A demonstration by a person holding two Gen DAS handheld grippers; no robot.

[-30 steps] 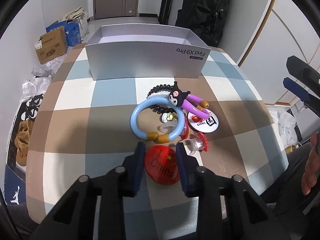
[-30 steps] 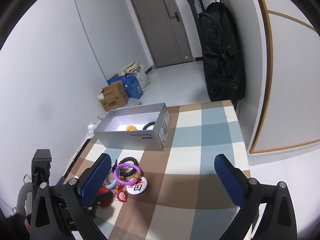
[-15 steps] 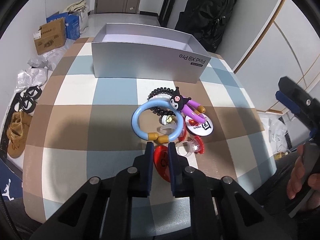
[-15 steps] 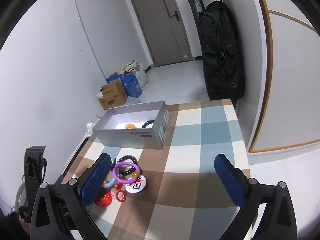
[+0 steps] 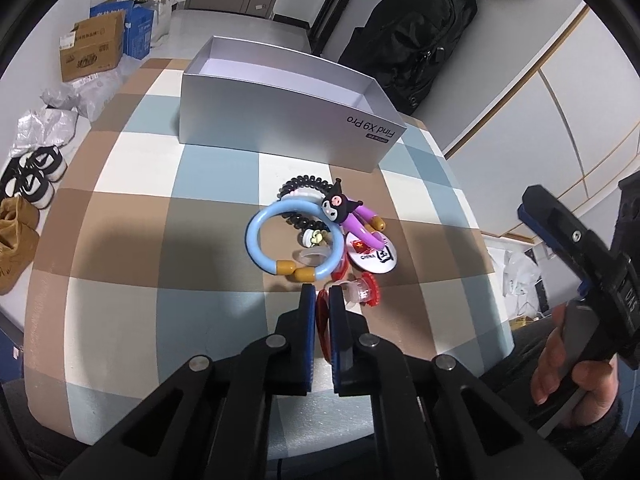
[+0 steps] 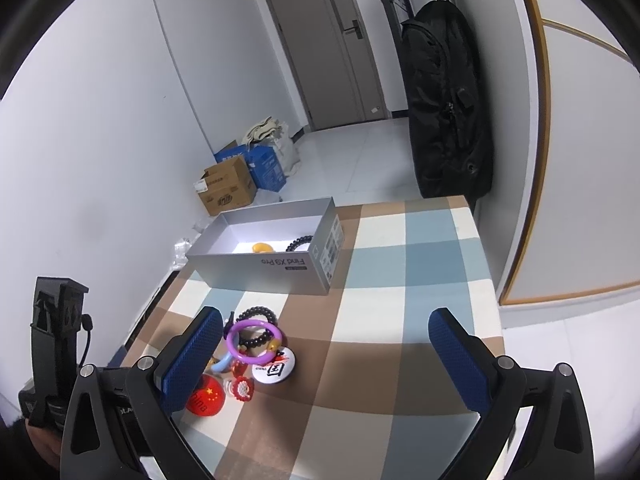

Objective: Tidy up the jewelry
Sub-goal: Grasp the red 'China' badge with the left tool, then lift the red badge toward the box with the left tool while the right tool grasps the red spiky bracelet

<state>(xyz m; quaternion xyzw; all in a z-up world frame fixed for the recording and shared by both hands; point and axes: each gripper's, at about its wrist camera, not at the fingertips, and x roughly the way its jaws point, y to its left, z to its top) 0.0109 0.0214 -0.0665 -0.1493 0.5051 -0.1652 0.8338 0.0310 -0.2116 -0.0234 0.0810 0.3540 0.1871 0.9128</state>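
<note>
My left gripper [image 5: 319,294] is shut on the red China badge [image 5: 322,320], which stands on edge between the pads at the near side of the checked table [image 5: 120,240]. Just beyond lie a red flower ring [image 5: 366,290], a pale blue bracelet [image 5: 256,248], a purple bracelet with a dark cartoon figure [image 5: 360,220], a black coil tie [image 5: 300,184] and a white badge [image 5: 372,254]. The silver box [image 6: 256,268] holds a yellow piece [image 6: 261,247] and a black bead bracelet [image 6: 298,243]. My right gripper [image 6: 326,314] hangs open over the table, holding nothing.
Cardboard boxes [image 5: 90,52] and shoes [image 5: 34,176] lie on the floor left of the table. A black backpack [image 6: 444,112] hangs by the door past the far table edge. A person's hand [image 5: 568,368] holds the right gripper at the table's right edge.
The left jaws have closed from either side of the flat red badge onto it, and the badge now stands on edge between them. The right gripper has not moved.
</note>
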